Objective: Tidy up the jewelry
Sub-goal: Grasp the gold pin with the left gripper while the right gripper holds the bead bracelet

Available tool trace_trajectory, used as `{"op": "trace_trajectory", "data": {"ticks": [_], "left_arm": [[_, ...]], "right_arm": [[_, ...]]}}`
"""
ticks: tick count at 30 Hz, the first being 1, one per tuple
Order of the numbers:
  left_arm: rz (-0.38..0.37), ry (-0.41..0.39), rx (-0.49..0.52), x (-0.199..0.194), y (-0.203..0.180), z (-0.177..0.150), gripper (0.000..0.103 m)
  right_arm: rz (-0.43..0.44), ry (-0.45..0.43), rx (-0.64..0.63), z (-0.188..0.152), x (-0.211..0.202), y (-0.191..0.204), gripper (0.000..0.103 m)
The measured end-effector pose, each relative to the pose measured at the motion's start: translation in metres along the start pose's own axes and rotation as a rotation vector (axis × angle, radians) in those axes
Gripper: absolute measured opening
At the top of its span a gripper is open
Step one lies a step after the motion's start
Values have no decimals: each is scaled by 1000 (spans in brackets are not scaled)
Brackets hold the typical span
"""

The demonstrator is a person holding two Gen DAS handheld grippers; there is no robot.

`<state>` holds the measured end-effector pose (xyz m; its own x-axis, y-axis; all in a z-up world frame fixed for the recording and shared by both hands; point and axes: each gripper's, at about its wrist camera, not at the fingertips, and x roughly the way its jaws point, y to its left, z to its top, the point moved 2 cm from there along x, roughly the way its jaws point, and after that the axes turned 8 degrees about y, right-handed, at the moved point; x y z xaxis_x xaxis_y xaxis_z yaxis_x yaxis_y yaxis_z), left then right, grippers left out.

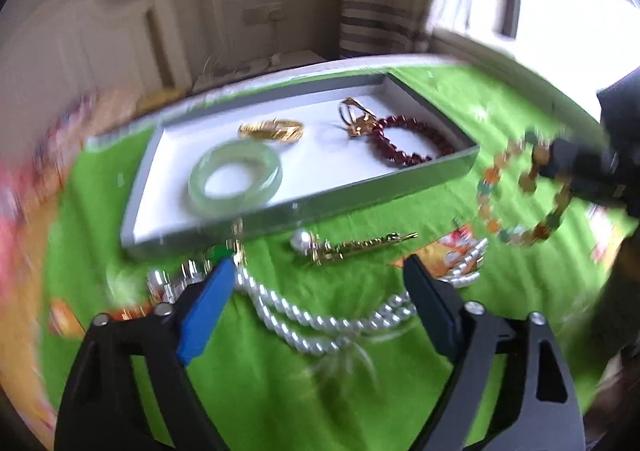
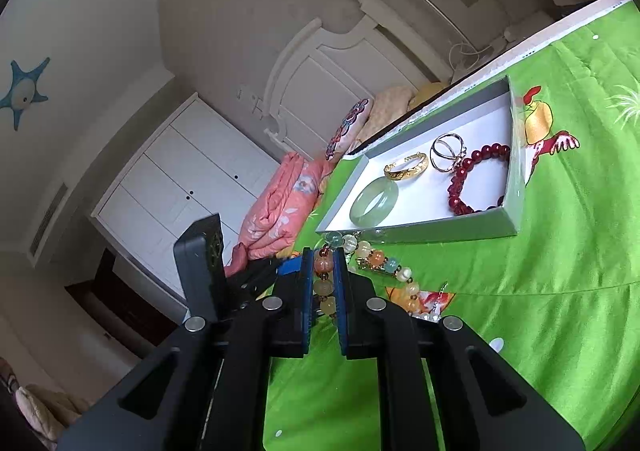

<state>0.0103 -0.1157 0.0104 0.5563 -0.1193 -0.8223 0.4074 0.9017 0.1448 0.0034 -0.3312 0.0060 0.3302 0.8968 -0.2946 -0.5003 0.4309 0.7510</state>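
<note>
The right gripper (image 2: pixel 323 283) had its jaws clamped on a multicoloured bead bracelet (image 2: pixel 384 267), near the tray (image 2: pixel 420 231). The left gripper (image 1: pixel 320 283) hung with jaws wide and empty over a pearl necklace (image 1: pixel 320 315) on the green bedspread (image 1: pixel 280 371).

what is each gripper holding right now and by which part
The right gripper is shut on the multicolored bead bracelet, pinching a few beads on one side of the loop while the rest dangles. The left gripper is open and holds nothing.

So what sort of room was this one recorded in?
Most likely a bedroom: a white headboard, a white wardrobe and a folded pink quilt show behind the green cartoon-print cloth where the jewelry lies.
</note>
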Motion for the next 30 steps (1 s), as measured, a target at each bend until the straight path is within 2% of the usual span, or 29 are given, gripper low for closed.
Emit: {"op": "trace_trajectory", "data": {"ticks": [2,6,9,10,11,12,14,15,19,30], "left_arm": [[27,15,81,6,-4,5,81],[-3,65,187,20,-1,12,72],[-30,82,223,28,-1,16,70],[-41,81,225,29,-1,16,66],[-70,77,233,28,-1,15,53],[-106,77,238,29,-2,15,47],[-174,74,241,29,-6,13,19],[-182,68,251,28,-9,12,16],[-130,42,263,25,-19,6,15],[-169,-46,150,-5,-7,2,12]], "right_arm": [[2,-2,-4,0,-1,0,12],[5,-8,-8,-3,-7,1,12],[6,-14,-7,-5,-11,1,12],[6,-16,-6,-5,-12,1,12],[6,-16,-4,-6,-12,2,12],[4,-14,-2,-6,-12,1,12],[2,-13,-6,-7,-13,3,12],[1,-14,-6,-5,-13,2,12],[-1,-18,-1,-5,-13,2,12],[-18,-19,-2,-4,-11,2,12]]}}
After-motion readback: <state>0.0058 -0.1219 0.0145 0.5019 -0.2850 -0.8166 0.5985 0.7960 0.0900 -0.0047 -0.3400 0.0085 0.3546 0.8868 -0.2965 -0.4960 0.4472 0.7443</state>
